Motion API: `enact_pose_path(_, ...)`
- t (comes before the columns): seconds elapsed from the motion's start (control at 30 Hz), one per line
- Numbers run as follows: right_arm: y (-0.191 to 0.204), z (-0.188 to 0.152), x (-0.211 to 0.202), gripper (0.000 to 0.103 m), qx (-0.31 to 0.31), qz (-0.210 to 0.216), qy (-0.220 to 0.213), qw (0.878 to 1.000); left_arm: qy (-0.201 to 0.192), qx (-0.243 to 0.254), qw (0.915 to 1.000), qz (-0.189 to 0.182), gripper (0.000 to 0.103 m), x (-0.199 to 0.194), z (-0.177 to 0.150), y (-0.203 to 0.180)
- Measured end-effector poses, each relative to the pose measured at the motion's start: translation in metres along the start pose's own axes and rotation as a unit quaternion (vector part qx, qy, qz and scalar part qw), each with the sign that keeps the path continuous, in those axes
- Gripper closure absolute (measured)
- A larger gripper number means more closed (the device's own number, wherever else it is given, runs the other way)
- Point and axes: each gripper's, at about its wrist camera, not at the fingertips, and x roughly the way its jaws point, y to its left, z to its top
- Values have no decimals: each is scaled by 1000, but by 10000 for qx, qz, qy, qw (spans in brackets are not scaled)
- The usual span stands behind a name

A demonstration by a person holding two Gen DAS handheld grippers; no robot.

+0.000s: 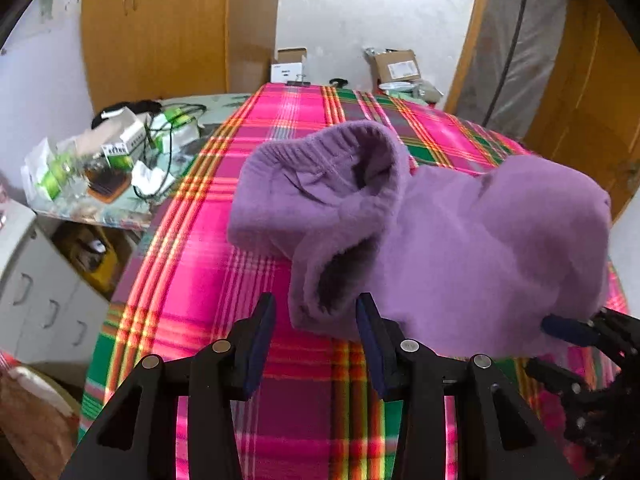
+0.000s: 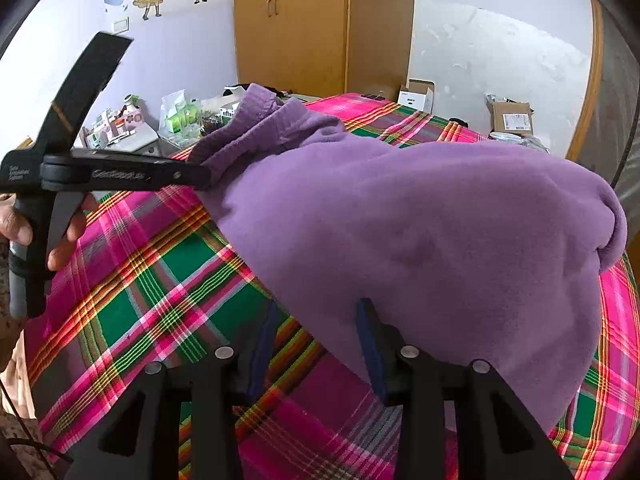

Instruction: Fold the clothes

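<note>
Purple fleece garment (image 1: 460,240) heaped on plaid bedspread (image 1: 224,288), ribbed waistband gaping toward far end. Left gripper (image 1: 316,312) open at near hem, fabric edge lying between spread fingers, pads not pressing. Right gripper (image 2: 316,320) likewise open, one fingertip (image 2: 366,312) against fleece, nothing pinched. Beyond: cluttered side table (image 1: 100,168), wooden wardrobe (image 2: 292,28), cardboard boxes (image 2: 512,120) along wall. Hand (image 2: 60,240) on left gripper's handle.

The purple garment (image 2: 420,248) covers much of the plaid bed cover (image 2: 160,280) (its underside hidden); the person's hand (image 2: 24,236) is cut off at the frame edge.
</note>
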Motion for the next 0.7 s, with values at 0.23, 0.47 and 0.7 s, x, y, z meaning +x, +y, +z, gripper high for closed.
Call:
enact_pose_path(0.23,7,-2,6,62,-204,-81,113,9997,125,-106,9998,63,60,15,14,3)
enact_pose_path(0.47,10,-2,12,62,-325,-137,233,9991,192,-664,9969,-367,84,19,23,16)
enact_pose_path(0.7,5,-4,13,69,-252,-157,231,9993,26,-893,9930,-779,92,-1,29,20)
